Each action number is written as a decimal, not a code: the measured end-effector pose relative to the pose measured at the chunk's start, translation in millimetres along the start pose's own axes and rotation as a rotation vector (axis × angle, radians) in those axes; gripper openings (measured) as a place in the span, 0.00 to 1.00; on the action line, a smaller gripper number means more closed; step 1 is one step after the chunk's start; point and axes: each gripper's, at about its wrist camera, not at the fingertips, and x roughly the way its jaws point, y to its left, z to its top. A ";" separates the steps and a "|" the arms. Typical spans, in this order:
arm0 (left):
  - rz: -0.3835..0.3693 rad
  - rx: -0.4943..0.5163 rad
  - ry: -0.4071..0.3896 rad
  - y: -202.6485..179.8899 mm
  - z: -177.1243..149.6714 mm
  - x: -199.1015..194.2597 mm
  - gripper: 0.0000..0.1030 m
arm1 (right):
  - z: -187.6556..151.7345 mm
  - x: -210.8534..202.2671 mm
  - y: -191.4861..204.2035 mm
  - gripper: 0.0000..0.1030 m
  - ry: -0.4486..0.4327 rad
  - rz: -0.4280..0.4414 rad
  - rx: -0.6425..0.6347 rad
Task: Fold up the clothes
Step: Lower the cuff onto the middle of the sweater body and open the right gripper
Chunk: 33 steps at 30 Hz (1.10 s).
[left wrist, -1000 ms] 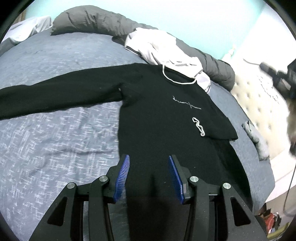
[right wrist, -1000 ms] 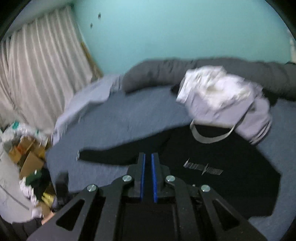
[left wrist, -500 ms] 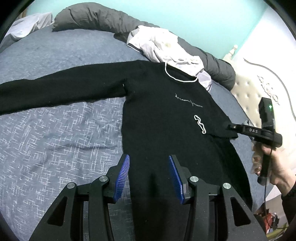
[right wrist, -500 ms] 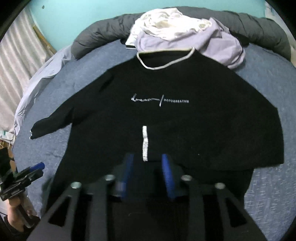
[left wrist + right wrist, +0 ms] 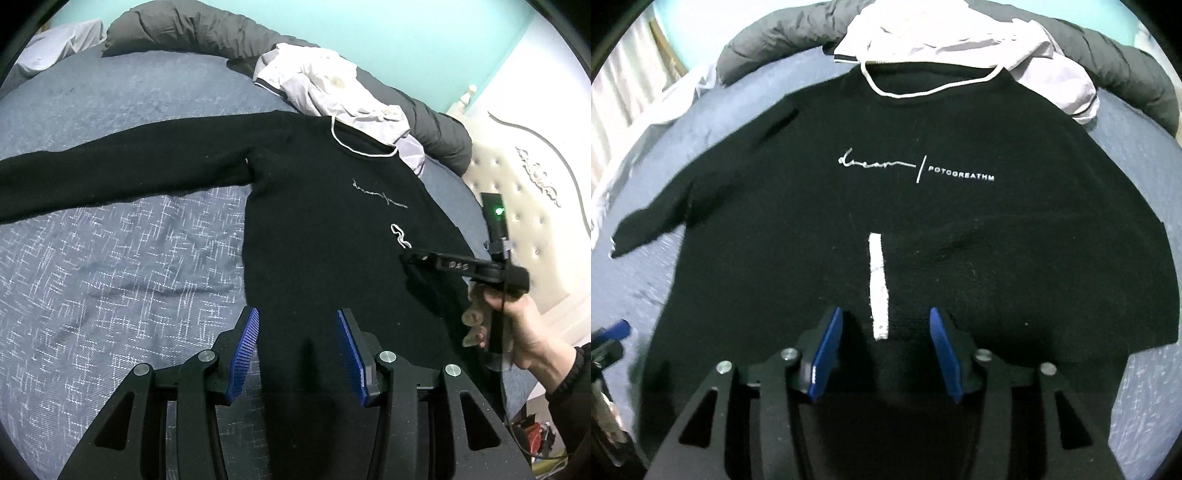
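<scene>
While both grippers gape, the knit black sweater (image 5: 960,229) lies flat.

Bedroom, bed (image 5: 110,277), tufted headboard (image 5: 535,229), duvet (image 5: 192,33)

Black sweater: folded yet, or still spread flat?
Partly folded. The black sweater lies front-up; one sleeve stretches out across the bed, the other is folded over the chest, its white cuff mid-front.
</scene>
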 end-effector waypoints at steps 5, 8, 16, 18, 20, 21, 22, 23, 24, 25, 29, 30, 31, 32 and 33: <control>-0.005 0.005 0.003 -1.0 0.5 0.6 0.46 | -2.0 -1.4 -10.7 0.18 -0.029 0.009 0.017; -0.008 0.006 0.002 -0.7 1.5 0.1 0.46 | -4.7 -8.1 -13.5 0.08 -0.051 0.011 0.006; -0.015 0.003 -0.005 -1.5 3.2 -2.0 0.46 | -3.1 -57.3 -17.7 0.07 -0.172 0.094 0.032; -0.017 0.002 -0.008 -2.0 4.0 -3.1 0.46 | -0.4 -75.3 -13.4 0.07 -0.207 0.133 0.039; -0.019 0.002 -0.013 -2.7 4.7 -5.0 0.46 | 3.7 -92.4 -0.6 0.07 -0.237 0.173 0.032; -0.020 0.002 -0.015 -2.9 4.8 -5.9 0.46 | 6.0 -100.8 7.1 0.07 -0.251 0.193 0.026; -0.020 0.002 -0.017 -3.1 4.9 -6.8 0.46 | 7.5 -107.5 15.7 0.07 -0.259 0.217 0.015; -0.020 0.003 -0.018 -3.3 5.2 -7.4 0.46 | 8.3 -113.0 25.0 0.06 -0.261 0.245 -0.001; -0.020 0.003 -0.019 -3.4 5.5 -7.9 0.46 | 8.9 -115.9 35.0 0.06 -0.261 0.270 -0.014; -0.020 0.001 -0.020 -3.0 5.5 -8.8 0.46 | 8.5 -116.5 45.0 0.06 -0.253 0.294 -0.027; -0.021 -0.007 -0.027 -0.3 5.5 -12.8 0.46 | -0.4 -106.9 78.2 0.06 -0.190 0.383 -0.059; -0.020 -0.009 -0.029 0.9 5.6 -14.0 0.46 | -3.8 -102.0 84.4 0.06 -0.174 0.395 -0.069; -0.019 -0.012 -0.030 2.4 5.9 -14.8 0.46 | -7.1 -96.7 89.4 0.06 -0.160 0.401 -0.078; -0.018 -0.015 -0.032 3.8 6.2 -15.4 0.46 | -12.1 -90.7 94.2 0.06 -0.141 0.412 -0.084; -0.018 -0.017 -0.033 4.8 6.5 -15.8 0.46 | -17.0 -84.6 98.5 0.06 -0.123 0.422 -0.088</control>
